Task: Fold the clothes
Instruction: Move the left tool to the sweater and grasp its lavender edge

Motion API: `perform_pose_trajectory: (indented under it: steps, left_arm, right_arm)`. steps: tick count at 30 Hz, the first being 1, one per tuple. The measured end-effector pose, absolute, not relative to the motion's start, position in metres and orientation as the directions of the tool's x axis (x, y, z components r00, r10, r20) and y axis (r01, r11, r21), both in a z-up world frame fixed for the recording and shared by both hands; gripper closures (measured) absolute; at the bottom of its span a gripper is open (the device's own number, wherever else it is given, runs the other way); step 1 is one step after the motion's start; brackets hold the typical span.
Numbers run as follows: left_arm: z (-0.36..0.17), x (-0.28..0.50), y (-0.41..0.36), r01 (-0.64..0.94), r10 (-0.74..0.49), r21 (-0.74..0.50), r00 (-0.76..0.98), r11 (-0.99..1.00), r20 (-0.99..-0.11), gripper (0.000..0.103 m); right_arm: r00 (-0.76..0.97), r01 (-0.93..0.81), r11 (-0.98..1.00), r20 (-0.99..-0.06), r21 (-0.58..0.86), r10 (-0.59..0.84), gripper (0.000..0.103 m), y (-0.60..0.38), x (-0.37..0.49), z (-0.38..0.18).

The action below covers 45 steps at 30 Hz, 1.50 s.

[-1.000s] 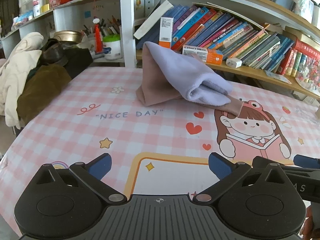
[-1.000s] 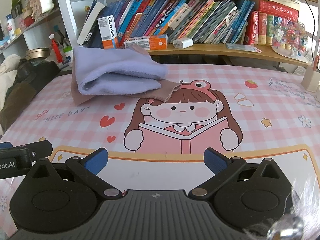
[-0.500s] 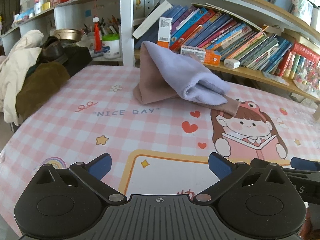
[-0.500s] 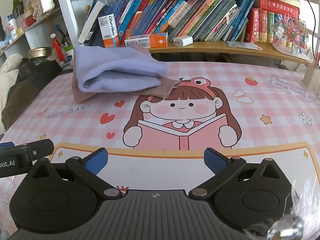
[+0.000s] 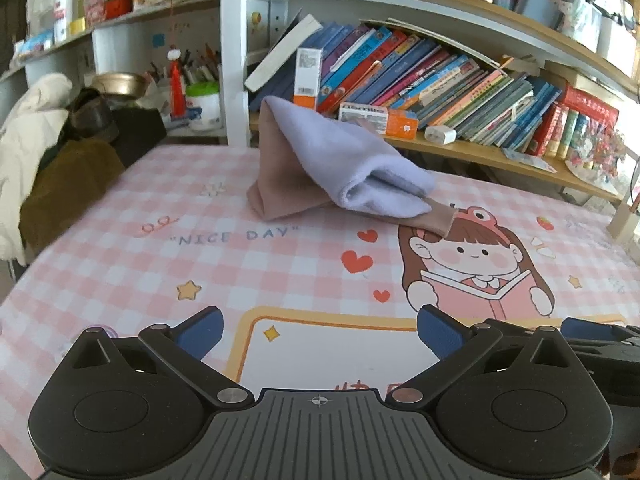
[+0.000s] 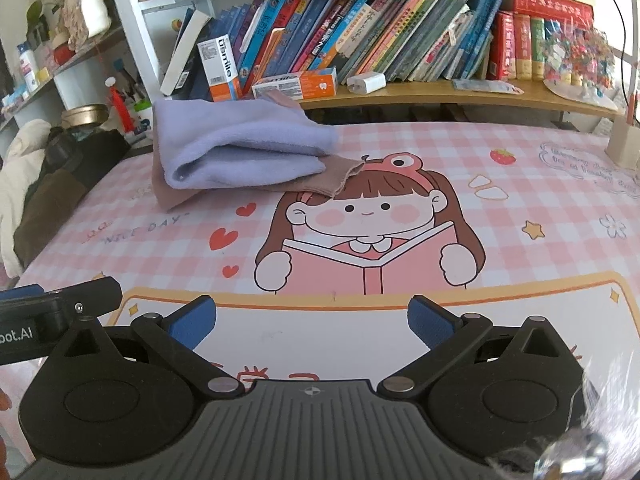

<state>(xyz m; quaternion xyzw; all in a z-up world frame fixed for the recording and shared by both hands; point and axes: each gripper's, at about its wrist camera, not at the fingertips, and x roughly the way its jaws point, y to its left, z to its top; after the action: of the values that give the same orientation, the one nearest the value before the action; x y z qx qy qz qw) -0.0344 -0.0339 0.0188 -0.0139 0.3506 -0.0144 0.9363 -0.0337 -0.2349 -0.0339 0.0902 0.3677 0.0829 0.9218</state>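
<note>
Clothes first: a folded lavender fleece garment (image 5: 360,168) lies on top of a folded dusty-pink knit garment (image 5: 280,188), the pair stacked at the far side of the table just in front of the wooden bookshelf (image 6: 460,94). From my right tongs' camera the same stack sits far and to the left, the lavender fleece (image 6: 240,148) covering most of the pink piece (image 6: 328,184), whose ribbed edge pokes out to the right and touches the cartoon girl's frog hat printed on the pink checked table mat (image 6: 520,208). My left gripper (image 5: 320,334) hovers over the near edge of the mat, its blue-padded fingers (image 5: 200,330) spread wide apart with nothing between them. My right gripper (image 6: 312,320) is the same, fingers (image 6: 432,326) wide apart and empty, above the white framed panel printed at the near side of the mat. Both tongs are well apart from the clothes. In the left camera my right tool shows as a dark bar at the right edge, and in the right camera my left tool appears at the left edge. A row of leaning colourful books (image 6: 380,36) fills the shelf behind the stack, with an orange-and-white toothpaste box (image 6: 296,84) lying just behind the clothes. Off the left of the table sits a heap of cream and brown coats (image 5: 44,168).
</note>
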Motion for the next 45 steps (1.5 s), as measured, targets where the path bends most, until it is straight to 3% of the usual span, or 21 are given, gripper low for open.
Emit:
perform_pose_trajectory:
  steps: [4,10,15,22,31,36,39,40,41,43,45]
  left_arm:
    - [0.022,-0.032,-0.038,0.029,-0.017,0.007,0.749,1.000,-0.662,0.000]
    - [0.018,-0.019,-0.036,0.043,-0.026,0.008,0.725,0.999,-0.688,0.000]
    - [0.015,-0.002,-0.035,0.037,-0.010,0.024,0.727,0.999,-0.686,0.000]
    - [0.010,0.042,-0.040,0.060,-0.003,0.066,0.760,0.996,-0.650,0.000]
    - [0.005,0.093,-0.058,0.100,-0.011,0.114,0.799,0.988,-0.601,0.006]
    - [0.000,0.119,-0.056,0.072,-0.011,0.076,0.793,0.995,-0.609,0.014]
    - [-0.005,0.126,-0.050,0.053,-0.008,0.055,0.783,0.997,-0.622,0.027]
    - [-0.006,0.127,-0.049,0.050,-0.005,0.055,0.783,0.997,-0.622,0.042]
    - [-0.008,0.128,-0.048,0.047,-0.002,0.056,0.782,0.997,-0.623,0.064]
    - [-0.008,0.128,-0.045,0.051,-0.007,0.053,0.786,0.997,-0.619,0.081]
    - [-0.007,0.127,-0.043,0.064,-0.021,0.048,0.791,0.997,-0.611,0.087]
  right_arm:
    - [0.703,-0.055,0.955,-0.667,0.293,0.245,0.000,-0.242,-0.035,-0.037]
    - [0.813,-0.081,0.963,-0.541,0.259,0.214,0.000,-0.246,-0.047,-0.032]
    - [0.760,-0.091,0.934,-0.582,0.345,0.289,0.000,-0.255,-0.037,-0.036]
    - [0.683,0.077,0.896,-0.678,0.437,0.272,0.000,-0.276,-0.024,-0.044]
    - [0.704,0.055,0.878,-0.642,0.476,0.304,0.001,-0.280,-0.023,-0.036]
    - [0.716,0.085,0.869,-0.637,0.487,0.287,0.002,-0.282,-0.020,-0.033]
    - [0.712,0.083,0.846,-0.625,0.527,0.320,0.002,-0.284,-0.018,-0.033]
    - [0.716,0.075,0.838,-0.614,0.541,0.333,0.002,-0.284,-0.018,-0.033]
    - [0.720,0.069,0.832,-0.605,0.550,0.340,0.002,-0.284,-0.019,-0.031]
    - [0.734,0.064,0.833,-0.591,0.549,0.333,0.001,-0.283,-0.021,-0.029]
    - [0.751,0.068,0.838,-0.581,0.541,0.313,0.000,-0.282,-0.024,-0.026]
